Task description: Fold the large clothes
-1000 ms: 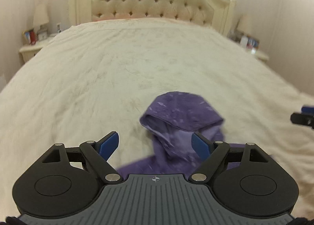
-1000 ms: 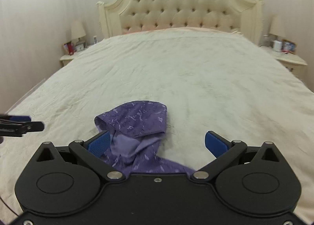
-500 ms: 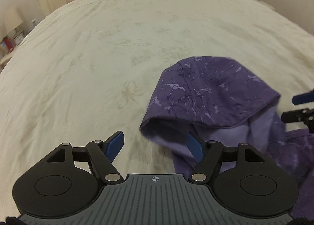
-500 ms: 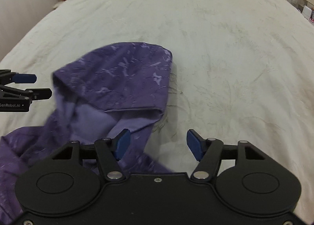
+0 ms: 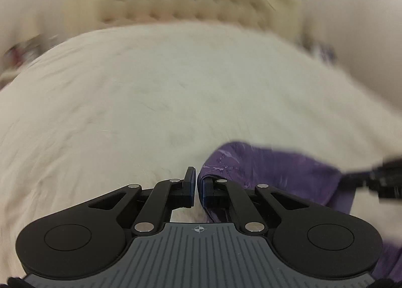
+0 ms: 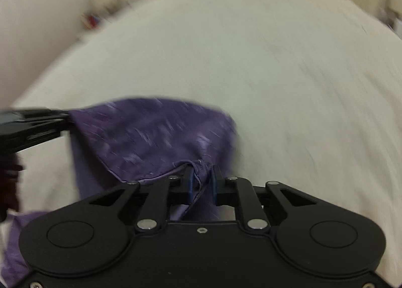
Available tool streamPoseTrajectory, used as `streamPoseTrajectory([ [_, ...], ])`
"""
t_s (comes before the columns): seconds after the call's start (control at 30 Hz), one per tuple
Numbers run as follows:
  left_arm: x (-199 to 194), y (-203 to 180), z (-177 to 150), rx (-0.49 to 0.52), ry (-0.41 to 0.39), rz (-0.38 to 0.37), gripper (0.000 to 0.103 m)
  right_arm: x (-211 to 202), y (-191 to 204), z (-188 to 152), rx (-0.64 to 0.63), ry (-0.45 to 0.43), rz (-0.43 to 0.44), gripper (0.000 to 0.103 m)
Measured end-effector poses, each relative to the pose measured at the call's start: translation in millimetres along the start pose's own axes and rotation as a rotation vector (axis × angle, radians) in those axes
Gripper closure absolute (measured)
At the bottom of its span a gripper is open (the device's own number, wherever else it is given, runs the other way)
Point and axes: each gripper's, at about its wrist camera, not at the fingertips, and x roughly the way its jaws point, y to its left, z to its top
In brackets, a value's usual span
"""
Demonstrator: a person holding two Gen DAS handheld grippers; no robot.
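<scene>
A purple patterned hoodie [image 6: 155, 134] lies on the cream bedspread [image 6: 276, 74], its hood stretched between my two grippers. My left gripper [image 5: 198, 188] is shut on the hood's left edge; the hood [image 5: 273, 167] runs off to the right, where the right gripper [image 5: 377, 177] shows as a dark blur. My right gripper [image 6: 202, 182] is shut on the hood's right edge, with fabric bunched between the blue pads. The left gripper [image 6: 32, 127] shows at the left of the right wrist view, holding the hood's other edge. Both views are motion-blurred.
The tufted cream headboard [image 5: 191, 1] stands at the far end of the bed. Blurred nightstand items sit at the far left [image 5: 17, 51] and far right [image 5: 319, 49]. The bedspread [image 5: 150, 99] stretches wide ahead of both grippers.
Both grippers were open above the hood; now each has closed on an edge of it and tilted up towards the headboard. The hood is pulled taut between them.
</scene>
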Motion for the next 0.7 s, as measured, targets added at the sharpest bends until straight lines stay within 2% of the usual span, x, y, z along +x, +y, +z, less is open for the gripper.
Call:
streamPoseTrajectory([
  [0.07, -13.1, 12.1, -7.3, -0.050, -0.005, 0.027, 0.097, -17.4, 10.6, 4.8, -0.060, -0.070, 0.043, 0.083],
  [0.13, -15.4, 18.9, -22.1, -0.019, 0.030, 0.079, 0.094, -21.0, 12.0, 4.8, -0.080, -0.081, 0.041, 0.083],
  [0.23, 1.5, 19.3, -44.4, 0.077, 0.143, 0.100, 0.081, 2.4, -4.5, -5.5, -0.053, 0.000, -0.032, 0.083],
  [0.33, 21.3, 7.9, -64.9, 0.217, 0.250, 0.105, 0.077, 36.2, -21.2, -21.6, -0.036, 0.143, -0.101, 0.081],
  [0.4, 32.9, 3.3, -69.8, 0.274, 0.297, 0.116, 0.075, 50.2, -25.2, -31.6, -0.051, 0.207, -0.117, 0.070],
  [0.5, 31.1, 7.4, -64.5, 0.248, 0.318, 0.115, 0.069, 43.5, -24.7, -32.5, -0.067, 0.206, -0.107, 0.057],
  [0.57, 18.5, 16.1, -56.7, 0.218, 0.326, 0.064, 0.069, 28.1, -27.8, -30.4, -0.061, 0.188, -0.091, 0.045],
  [0.7, -22.6, 28.2, -43.9, 0.182, 0.316, -0.085, 0.062, -8.5, -39.8, -27.4, -0.058, 0.157, -0.047, 0.042],
])
